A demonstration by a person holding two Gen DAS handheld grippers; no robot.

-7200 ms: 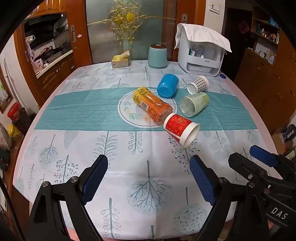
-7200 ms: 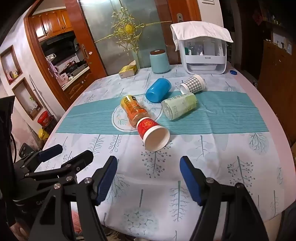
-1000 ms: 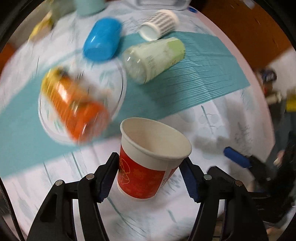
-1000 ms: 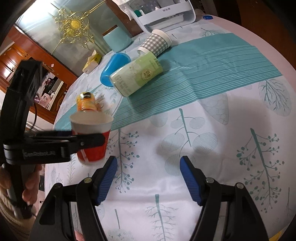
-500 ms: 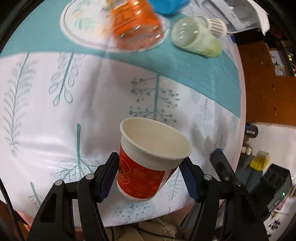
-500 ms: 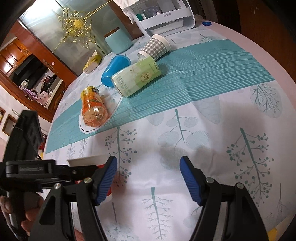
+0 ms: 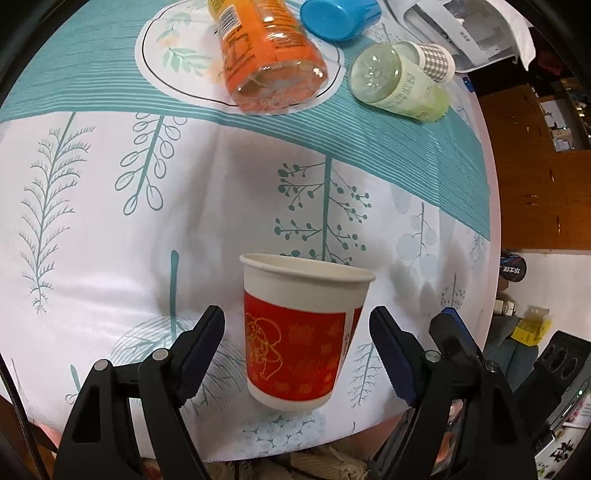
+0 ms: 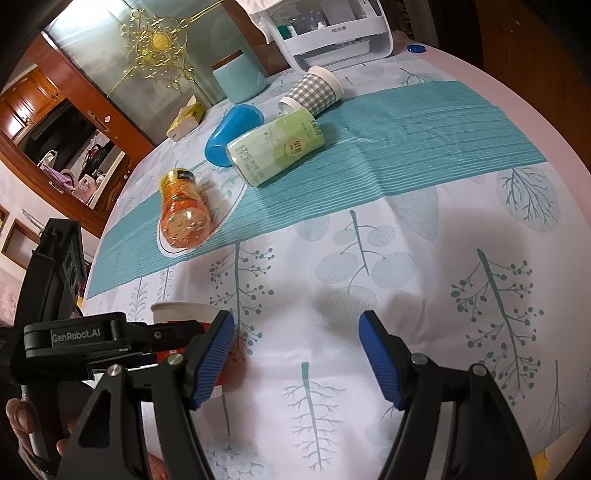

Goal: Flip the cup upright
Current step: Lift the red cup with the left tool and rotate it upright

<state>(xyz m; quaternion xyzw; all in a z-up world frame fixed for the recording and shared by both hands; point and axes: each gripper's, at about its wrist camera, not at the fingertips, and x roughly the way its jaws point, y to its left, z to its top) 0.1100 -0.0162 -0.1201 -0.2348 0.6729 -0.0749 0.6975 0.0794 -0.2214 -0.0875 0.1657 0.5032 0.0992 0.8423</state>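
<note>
The red paper cup [image 7: 303,332] stands upright on the tablecloth [image 7: 110,229], mouth up, near the table's front edge. The left gripper [image 7: 297,350] sits around it with both jaws spread wide — there is clear cloth showing between each blue pad and the cup's wall, so nothing is clamped. From the right wrist view only the cup's white rim [image 8: 181,308] and a patch of red peek out behind the left gripper's black frame [image 8: 110,339].

The right gripper [image 8: 295,354] hovers over bare cloth just beside the cup, its jaws also spread wide and holding nothing.

Further back, everything else lies on its side. An orange bottle [image 7: 266,55] rests across the white round patch printed in the cloth's teal band, base toward the cup. To its right a pale green bottle [image 7: 399,85] lies on the teal band, with a checked paper cup [image 7: 436,61] touching it behind, and a blue plastic cup [image 7: 340,18] lies just beyond the orange bottle (whether those two touch I cannot tell).

At the far edge of the table stand a teal canister [image 8: 240,79], a yellow tissue box [image 8: 186,120] and a white appliance [image 8: 340,33] — all well apart from the red cup.
</note>
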